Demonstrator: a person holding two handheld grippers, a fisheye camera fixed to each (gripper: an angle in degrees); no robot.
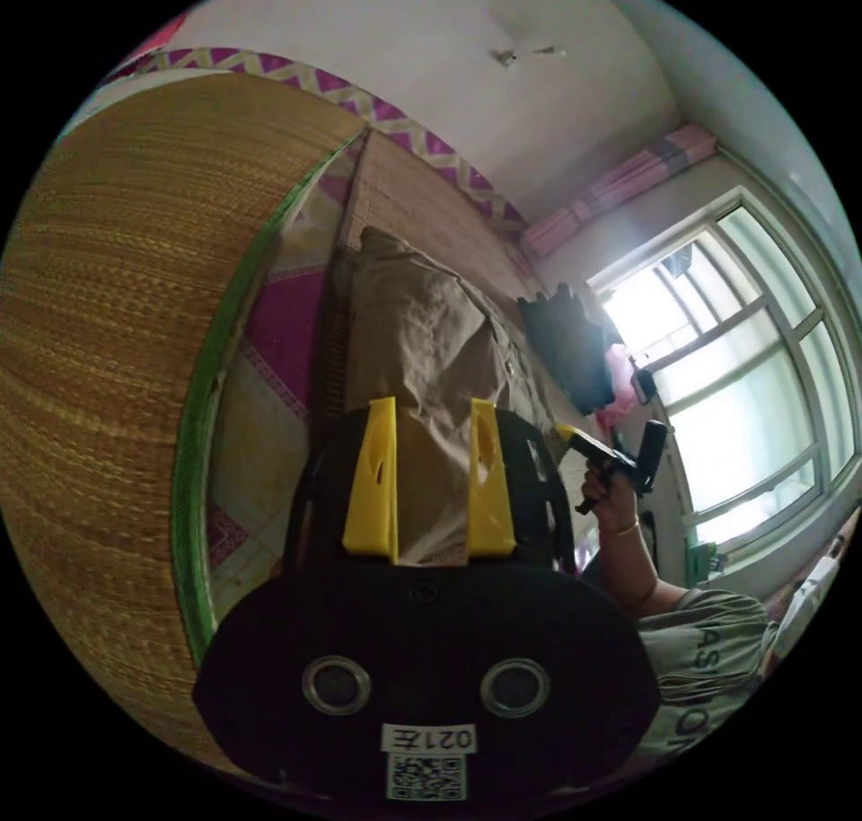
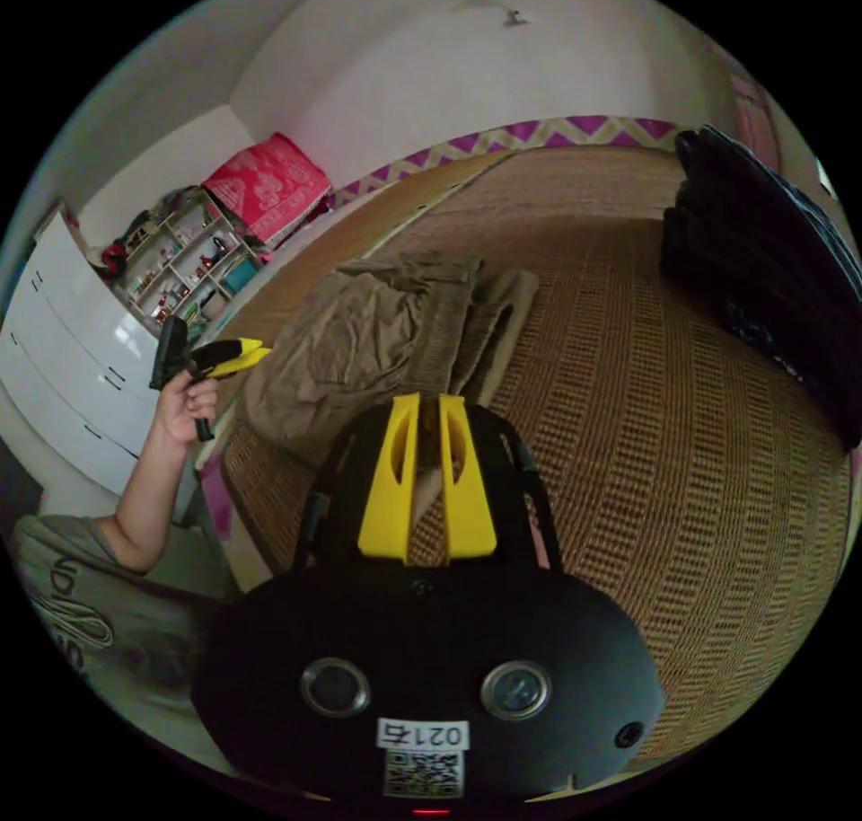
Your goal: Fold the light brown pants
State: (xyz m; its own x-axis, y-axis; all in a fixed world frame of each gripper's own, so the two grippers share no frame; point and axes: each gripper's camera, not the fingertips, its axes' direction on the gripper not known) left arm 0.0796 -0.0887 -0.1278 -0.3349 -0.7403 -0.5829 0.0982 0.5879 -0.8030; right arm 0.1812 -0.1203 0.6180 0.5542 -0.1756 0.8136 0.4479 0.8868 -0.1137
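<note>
Light brown pants are lying folded over on the woven mat near its edge, with a dark clothes pile sitting well apart on the mat. Left gripper is hovering with jaws apart, pants showing between them, no clamping visible. Right gripper is hovering over the pants' near end, jaws nearly together with only a slim gap, gripping nothing.

Woven mat bears light brown pants; dark clothes.
</note>
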